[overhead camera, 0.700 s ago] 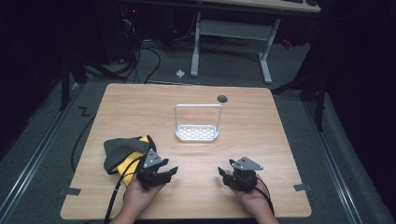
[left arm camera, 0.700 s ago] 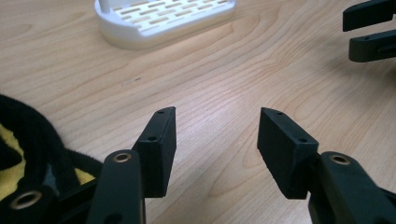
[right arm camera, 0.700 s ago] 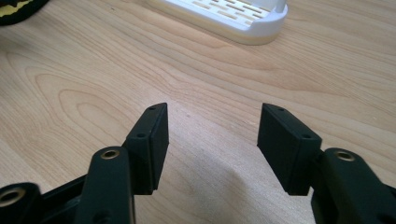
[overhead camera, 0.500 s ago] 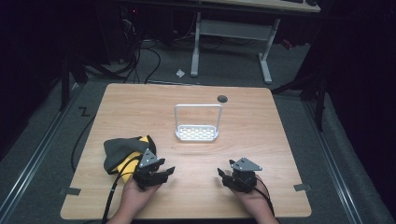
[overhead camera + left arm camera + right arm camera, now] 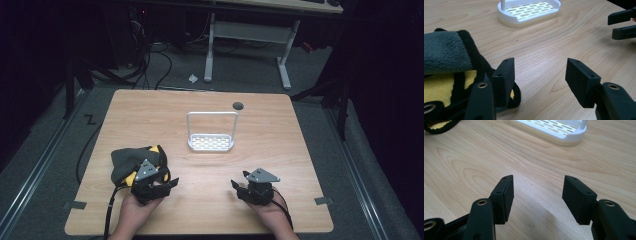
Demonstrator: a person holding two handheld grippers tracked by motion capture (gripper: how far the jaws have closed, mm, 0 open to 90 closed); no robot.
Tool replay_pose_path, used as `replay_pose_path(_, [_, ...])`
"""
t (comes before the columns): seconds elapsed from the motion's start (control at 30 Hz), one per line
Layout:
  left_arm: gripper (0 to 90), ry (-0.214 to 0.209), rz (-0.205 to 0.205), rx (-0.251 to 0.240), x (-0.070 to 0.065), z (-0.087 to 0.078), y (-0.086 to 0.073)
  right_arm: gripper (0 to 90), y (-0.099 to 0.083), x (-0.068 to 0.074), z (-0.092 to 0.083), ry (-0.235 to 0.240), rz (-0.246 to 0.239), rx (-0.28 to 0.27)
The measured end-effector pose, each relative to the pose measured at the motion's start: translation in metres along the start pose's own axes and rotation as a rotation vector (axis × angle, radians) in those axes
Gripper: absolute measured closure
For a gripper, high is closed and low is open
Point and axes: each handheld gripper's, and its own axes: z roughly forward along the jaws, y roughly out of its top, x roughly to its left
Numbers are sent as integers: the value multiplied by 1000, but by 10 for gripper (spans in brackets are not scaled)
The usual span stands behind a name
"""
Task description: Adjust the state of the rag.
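We hold left gripper [image 5: 539, 77] released beside cloth [image 5: 447, 57] | right gripper [image 5: 537, 197] released over bare table [image 5: 474, 157]

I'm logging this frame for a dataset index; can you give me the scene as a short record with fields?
surface: wooden table
cloth: grey and yellow cloth with black trim, near left of table
rack: white slotted rack with hoop handle, table centre
left claw: open, beside the cloth, nothing between jaws
right claw: open over bare wood, holding nothing
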Motion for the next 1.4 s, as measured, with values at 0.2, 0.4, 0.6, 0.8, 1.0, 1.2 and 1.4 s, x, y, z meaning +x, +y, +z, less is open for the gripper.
replay_pose_path(0.2, [416,20,17,-16,0,-12,3,437,1,1,2,3,-6,8])
replay_pose_path(0.4, [404,41,9,-26,5,-23,5,439,1,3,3,3,-18,10])
replay_pose_path(0.6, [418,69,-26,-65,18,-46,11,444,2,3,5,6,-14,14])
replay_pose_path(0.8, [420,112,-32,-102,31,-71,13,446,2,4,7,8,-20,16])
replay_pose_path(1.0, [440,224,-88,-160,60,-95,8,448,3,5,9,10,-23,23])
replay_pose_path(1.2, [387,308,-159,-136,92,-93,-5,450,3,7,11,12,-29,30])
replay_pose_path(1.4, [504,286,-235,-49,111,-78,-19,452,3,8,12,12,-33,31])
